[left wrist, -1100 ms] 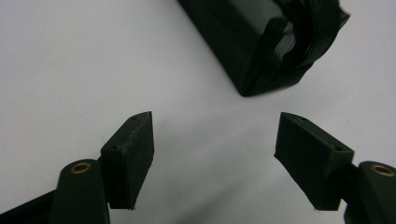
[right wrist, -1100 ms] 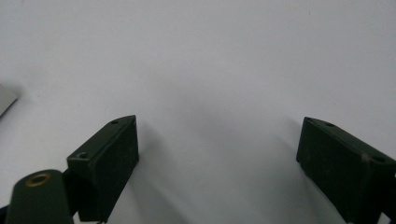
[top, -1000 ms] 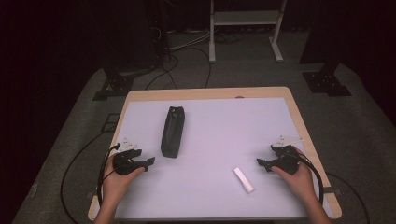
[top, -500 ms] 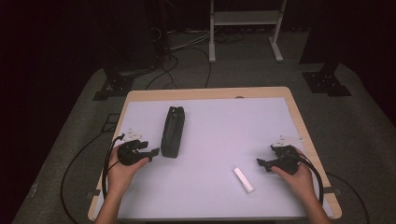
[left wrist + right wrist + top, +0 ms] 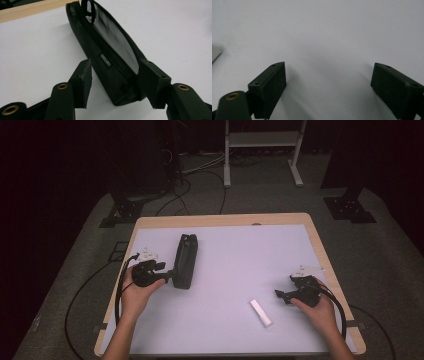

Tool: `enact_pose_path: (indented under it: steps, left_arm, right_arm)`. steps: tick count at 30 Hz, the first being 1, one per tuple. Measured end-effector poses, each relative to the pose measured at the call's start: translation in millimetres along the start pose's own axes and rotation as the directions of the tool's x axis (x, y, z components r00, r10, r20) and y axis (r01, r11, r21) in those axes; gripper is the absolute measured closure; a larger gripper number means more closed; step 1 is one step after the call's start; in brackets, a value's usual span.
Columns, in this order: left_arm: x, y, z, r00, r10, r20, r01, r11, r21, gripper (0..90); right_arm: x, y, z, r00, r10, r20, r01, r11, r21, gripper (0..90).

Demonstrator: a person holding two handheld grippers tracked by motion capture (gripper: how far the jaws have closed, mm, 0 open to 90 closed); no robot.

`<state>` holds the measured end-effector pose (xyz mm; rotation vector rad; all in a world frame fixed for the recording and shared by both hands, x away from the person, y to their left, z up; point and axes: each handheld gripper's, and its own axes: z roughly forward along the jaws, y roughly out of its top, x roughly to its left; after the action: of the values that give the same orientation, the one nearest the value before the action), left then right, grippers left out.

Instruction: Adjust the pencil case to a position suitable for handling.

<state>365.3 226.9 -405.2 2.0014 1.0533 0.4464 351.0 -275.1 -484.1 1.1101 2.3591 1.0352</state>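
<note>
The black zip pouch (image 5: 185,260) lies flat on the left half of the white table top (image 5: 240,255), its long axis running away from me toward the far edge. In the left gripper view the pouch (image 5: 110,57) shows a mesh side panel, a small label on its seam and a loop at its far end. My left gripper (image 5: 167,276) stands at the pouch's near end, with that end between its two black jaws. These jaws have just been closing. The one on the right of that view lies against the pouch's corner, while the other stands a little off the fabric, so I read no grip yet. My right gripper (image 5: 280,295) rests low over the table near the right edge, well apart from the pouch, its jaws spread wide with bare table between them. A small white bar (image 5: 261,312) lies on the table just beside it, toward the near edge.
</note>
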Motion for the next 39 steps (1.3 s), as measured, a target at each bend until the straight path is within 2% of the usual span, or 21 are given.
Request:
enact_pose_path:
  steps: [3,11,14,20,32,39]
  left_arm:
    - [-0.1,5.0,2.9,0.9999,-0.011,0.011,0.011,0.9999,-0.012,46.4]
    - [-2.9,14.6,7.6,0.9996,0.014,0.022,-0.014,0.9998,-0.016,48.1]
    - [-5.0,19.3,10.7,0.9995,0.011,0.029,-0.010,0.9995,-0.029,48.9]
    - [-8.4,29.7,20.0,0.9988,0.031,0.038,-0.030,0.9993,-0.025,49.6]
    - [-8.8,41.1,43.7,0.9986,0.028,0.045,-0.028,0.9996,-0.009,50.6]
    - [-5.8,41.9,57.7,0.9989,0.022,0.041,-0.022,0.9997,0.008,51.1]
  right_arm:
    - [0.0,0.0,0.0,1.0000,0.000,0.000,0.000,1.000,0.000,12.0]
    - [0.0,0.0,0.0,1.0000,0.001,0.000,-0.001,1.000,0.000,12.0]
    - [-0.1,0.0,0.0,1.0000,0.001,-0.001,-0.001,1.000,0.000,12.0]
    - [0.0,0.0,0.0,1.0000,0.001,0.000,-0.001,1.000,0.000,12.0]
    - [-0.2,0.0,0.0,1.0000,-0.001,0.000,0.001,1.000,0.001,12.0]
    - [0.0,0.1,0.2,1.0000,0.003,0.000,-0.003,1.000,0.001,12.0]
